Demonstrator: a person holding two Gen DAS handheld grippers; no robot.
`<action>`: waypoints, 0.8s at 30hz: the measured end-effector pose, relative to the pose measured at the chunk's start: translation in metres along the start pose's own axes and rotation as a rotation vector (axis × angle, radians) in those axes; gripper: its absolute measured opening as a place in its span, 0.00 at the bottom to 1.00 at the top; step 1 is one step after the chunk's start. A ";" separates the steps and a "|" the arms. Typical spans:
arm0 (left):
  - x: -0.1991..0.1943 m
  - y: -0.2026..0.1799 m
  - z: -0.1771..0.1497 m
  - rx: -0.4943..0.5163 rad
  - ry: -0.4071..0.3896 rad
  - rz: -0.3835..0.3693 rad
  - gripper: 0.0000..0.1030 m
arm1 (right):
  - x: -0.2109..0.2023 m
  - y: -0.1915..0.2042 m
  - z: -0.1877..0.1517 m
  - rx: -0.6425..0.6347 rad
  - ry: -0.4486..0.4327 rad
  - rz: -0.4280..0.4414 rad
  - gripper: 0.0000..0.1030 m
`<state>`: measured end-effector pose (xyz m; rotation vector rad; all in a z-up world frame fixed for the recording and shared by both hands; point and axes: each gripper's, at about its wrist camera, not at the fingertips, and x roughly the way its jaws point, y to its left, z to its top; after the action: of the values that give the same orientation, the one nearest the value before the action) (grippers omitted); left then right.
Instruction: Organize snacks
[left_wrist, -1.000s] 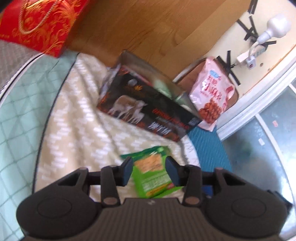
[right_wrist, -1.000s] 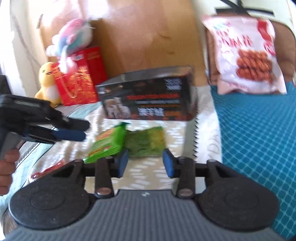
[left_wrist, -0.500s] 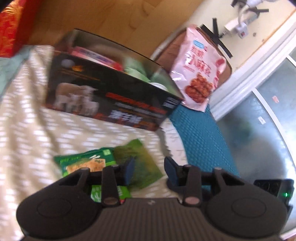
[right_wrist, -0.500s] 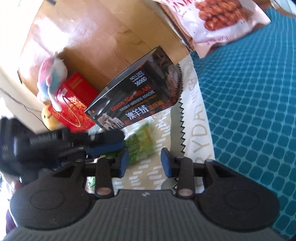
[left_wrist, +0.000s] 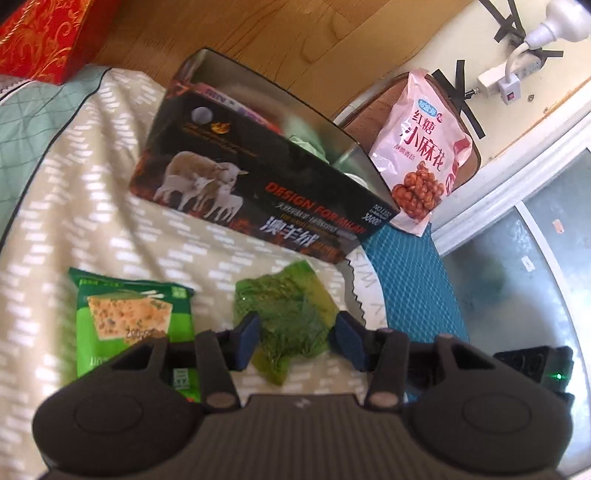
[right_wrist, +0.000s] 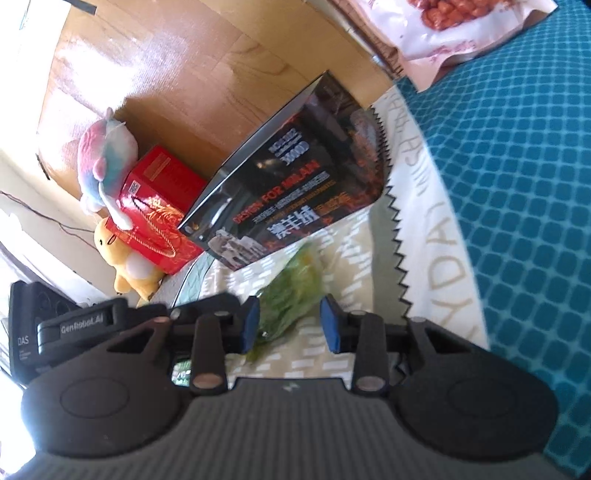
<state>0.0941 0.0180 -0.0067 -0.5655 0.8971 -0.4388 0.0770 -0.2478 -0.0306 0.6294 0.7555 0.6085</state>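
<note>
A crumpled translucent green packet (left_wrist: 284, 317) lies on the beige patterned blanket (left_wrist: 110, 206), in front of a black box with sheep printed on it (left_wrist: 258, 192). My left gripper (left_wrist: 297, 341) straddles the packet. Its jaws are opening and the pads stand just off the packet's sides. My right gripper (right_wrist: 290, 325) comes at the same green packet (right_wrist: 288, 295) from the other side. Its jaws are closing, and the packet lies between them, nearer the left pad. A green cracker packet (left_wrist: 133, 321) lies left of the left gripper. The box (right_wrist: 295, 177) is open on top with snacks inside.
A pink bag of fried twists (left_wrist: 424, 147) leans at the back right on a brown cushion. A teal mat (left_wrist: 410, 273) lies to the right. A red gift bag (right_wrist: 159, 206) and plush toys (right_wrist: 107, 162) stand at the far left. A power strip (left_wrist: 509, 74) hangs on the wall.
My left gripper has shifted from over the cracker packet to the translucent green packet and its jaws have widened. My right gripper has rolled, moved closer to that packet and narrowed.
</note>
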 end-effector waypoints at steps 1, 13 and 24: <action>0.001 0.000 0.000 -0.002 -0.004 -0.001 0.42 | 0.005 0.001 0.000 -0.003 0.019 0.001 0.21; -0.025 0.023 0.002 -0.088 -0.038 -0.078 0.59 | -0.022 -0.015 0.001 0.146 -0.043 0.154 0.06; -0.034 0.005 0.018 -0.098 -0.082 -0.287 0.75 | -0.025 -0.003 0.035 0.271 -0.036 0.356 0.05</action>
<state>0.0903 0.0466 0.0195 -0.8018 0.7641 -0.6280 0.0899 -0.2769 -0.0020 1.0359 0.7027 0.8244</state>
